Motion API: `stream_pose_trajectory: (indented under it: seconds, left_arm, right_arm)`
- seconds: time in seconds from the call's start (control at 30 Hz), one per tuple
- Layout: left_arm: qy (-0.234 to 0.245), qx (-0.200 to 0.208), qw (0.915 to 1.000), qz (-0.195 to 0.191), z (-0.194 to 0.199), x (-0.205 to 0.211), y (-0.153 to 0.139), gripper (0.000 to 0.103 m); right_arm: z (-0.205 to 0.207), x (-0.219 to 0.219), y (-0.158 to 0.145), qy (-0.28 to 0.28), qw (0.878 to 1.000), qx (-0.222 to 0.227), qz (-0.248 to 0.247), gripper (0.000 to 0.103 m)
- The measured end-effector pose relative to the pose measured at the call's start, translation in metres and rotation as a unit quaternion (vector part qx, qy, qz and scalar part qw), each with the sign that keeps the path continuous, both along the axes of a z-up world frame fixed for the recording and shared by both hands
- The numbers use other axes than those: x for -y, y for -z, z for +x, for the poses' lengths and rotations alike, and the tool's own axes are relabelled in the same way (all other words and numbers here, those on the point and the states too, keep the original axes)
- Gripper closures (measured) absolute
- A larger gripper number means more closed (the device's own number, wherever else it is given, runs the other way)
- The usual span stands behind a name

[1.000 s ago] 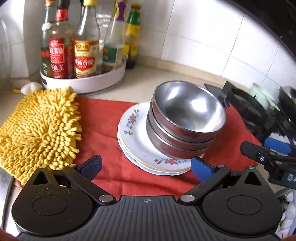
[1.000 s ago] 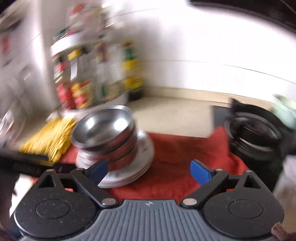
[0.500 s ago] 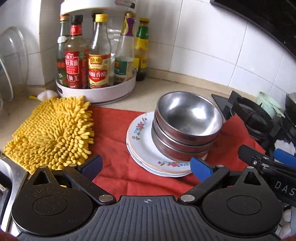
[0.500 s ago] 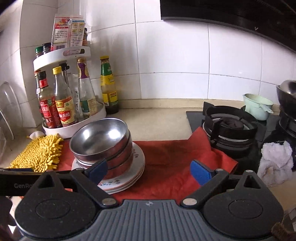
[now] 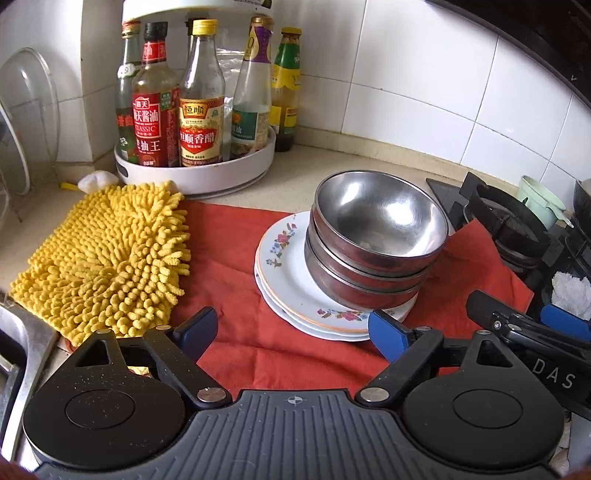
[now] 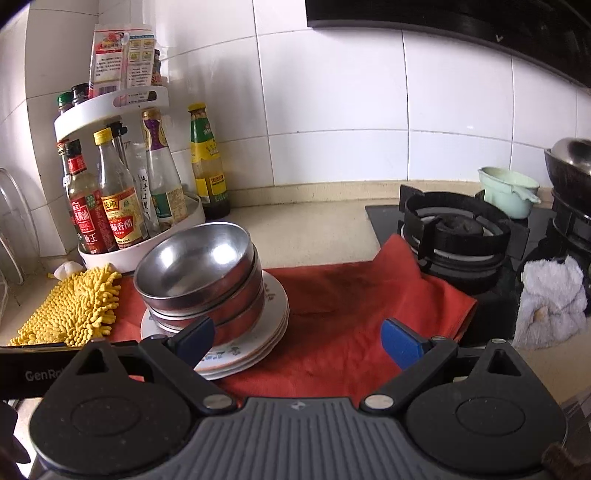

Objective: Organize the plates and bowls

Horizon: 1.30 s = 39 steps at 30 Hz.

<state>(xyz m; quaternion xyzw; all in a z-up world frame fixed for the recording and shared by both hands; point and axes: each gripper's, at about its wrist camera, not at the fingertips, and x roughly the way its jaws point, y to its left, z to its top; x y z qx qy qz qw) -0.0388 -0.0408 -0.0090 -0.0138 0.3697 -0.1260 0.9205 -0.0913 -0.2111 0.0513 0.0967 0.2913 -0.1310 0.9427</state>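
Both cameras have pulled back and now sit higher than a second ago. The left gripper (image 5: 291, 325) and the right gripper (image 6: 297, 341) have their jaws spread and hold nothing. The steel bowls (image 5: 373, 240) stay nested on the plates (image 5: 291, 280), on the red cloth (image 5: 236, 258), so the stacking looks finished.

Home kitchen. White tiled wall (image 6: 332, 92) behind a beige counter (image 6: 314, 229); gas hob (image 6: 456, 227) with black pan supports on the right, dark range hood edge (image 6: 443, 14) above it. Far left: two-tier white turntable rack (image 5: 195, 173) packed with soy sauce and vinegar bottles (image 5: 201, 122). Stacked steel bowls (image 5: 376, 229) sit on floral plates (image 5: 291, 280) on a red cloth (image 5: 236, 258), yellow chenille mitt (image 5: 107, 254) beside them.
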Motion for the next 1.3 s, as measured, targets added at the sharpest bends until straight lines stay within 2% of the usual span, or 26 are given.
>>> stream_pose_trajectory:
  seconds: [0.8,1.0,1.3]
  left_arm:
    - [0.002,0.0,0.9999,0.01,-0.01,0.006,-0.003,0.011]
    - [0.001,0.0,0.9999,0.016,-0.01,0.006,-0.004,0.005]
    - [0.0,0.001,0.9999,0.016,-0.006,0.003,-0.001,0.004]
  right_arm:
    - [-0.009,0.006,0.002,0.006,1.0,-0.004,0.013,0.009]
    - [-0.014,0.005,0.001,0.007,1.0,0.002,0.014,0.009]
    - [-0.012,0.003,0.001,0.009,1.0,0.001,0.015,0.009]
